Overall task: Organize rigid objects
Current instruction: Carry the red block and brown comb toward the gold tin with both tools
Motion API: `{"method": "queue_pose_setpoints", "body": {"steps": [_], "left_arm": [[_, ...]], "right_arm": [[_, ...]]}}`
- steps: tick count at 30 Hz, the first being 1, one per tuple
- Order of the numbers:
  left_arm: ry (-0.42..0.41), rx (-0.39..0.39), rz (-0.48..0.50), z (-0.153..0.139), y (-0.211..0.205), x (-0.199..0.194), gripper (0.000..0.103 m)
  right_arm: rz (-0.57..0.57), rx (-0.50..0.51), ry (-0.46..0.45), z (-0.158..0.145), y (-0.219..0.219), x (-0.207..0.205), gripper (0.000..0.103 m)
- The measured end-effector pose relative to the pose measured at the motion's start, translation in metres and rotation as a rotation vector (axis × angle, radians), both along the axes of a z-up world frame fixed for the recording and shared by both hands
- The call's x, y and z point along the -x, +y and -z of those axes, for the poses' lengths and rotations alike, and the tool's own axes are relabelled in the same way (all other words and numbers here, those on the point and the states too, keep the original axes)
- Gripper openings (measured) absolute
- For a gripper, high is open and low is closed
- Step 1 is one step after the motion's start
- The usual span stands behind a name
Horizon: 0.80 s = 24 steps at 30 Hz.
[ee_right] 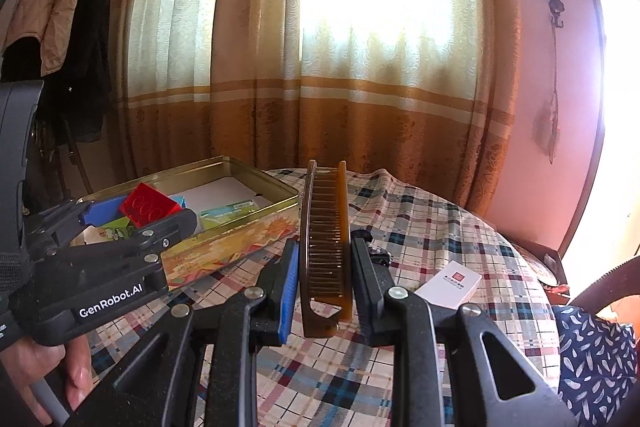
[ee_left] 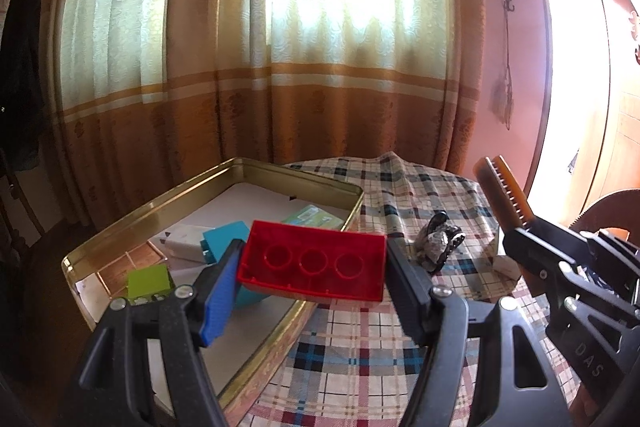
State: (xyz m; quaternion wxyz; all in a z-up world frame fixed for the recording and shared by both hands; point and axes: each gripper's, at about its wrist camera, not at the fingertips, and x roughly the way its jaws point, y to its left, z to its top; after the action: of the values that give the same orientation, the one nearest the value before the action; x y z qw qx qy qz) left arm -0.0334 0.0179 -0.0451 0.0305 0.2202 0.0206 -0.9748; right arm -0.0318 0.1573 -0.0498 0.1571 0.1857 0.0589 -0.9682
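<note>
While the left wrist view looks down along its own fingers, the left gripper (ee_left: pixel 314 277) is clamped on a glossy red plastic building brick (ee_left: pixel 316 263). The brick is turned so that its hollow underside, with three round sockets, faces the camera. It hangs over the near rim of a shallow rectangular gold-coloured metal tin (ee_left: pixel 224 171), probably so that it can be dropped inside with the other toys. Already in the tin lie a lime-green block (ee_left: pixel 149 279), a turquoise block (ee_left: pixel 224 235) and a small white boxy item (ee_left: pixel 182 241). The tin sits on a plaid tablecloth (ee_left: pixel 352 347), beside a crumpled dark silvery object (ee_left: pixel 438 241) that I cannot identify.

From the right wrist view, the right gripper (ee_right: pixel 326 283) is closed tight on a translucent amber-brown plastic comb (ee_right: pixel 326 239). The comb stands on edge, its rows of fine stiff teeth facing up, raised above the cloth as if waiting its turn. A flat white card box (ee_right: pixel 448 285) rests on the cloth just to the right. The left gripper and its brick appear over the tin at far left.
</note>
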Motion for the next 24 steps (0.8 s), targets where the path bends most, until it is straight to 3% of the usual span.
{"method": "queue_pose_setpoints", "body": {"steps": [24], "left_arm": [[0.006, -0.017, -0.021, 0.001, -0.024, -0.009, 0.068]], "right_arm": [[-0.055, -0.006, 0.007, 0.003, -0.021, -0.010, 0.028]]}}
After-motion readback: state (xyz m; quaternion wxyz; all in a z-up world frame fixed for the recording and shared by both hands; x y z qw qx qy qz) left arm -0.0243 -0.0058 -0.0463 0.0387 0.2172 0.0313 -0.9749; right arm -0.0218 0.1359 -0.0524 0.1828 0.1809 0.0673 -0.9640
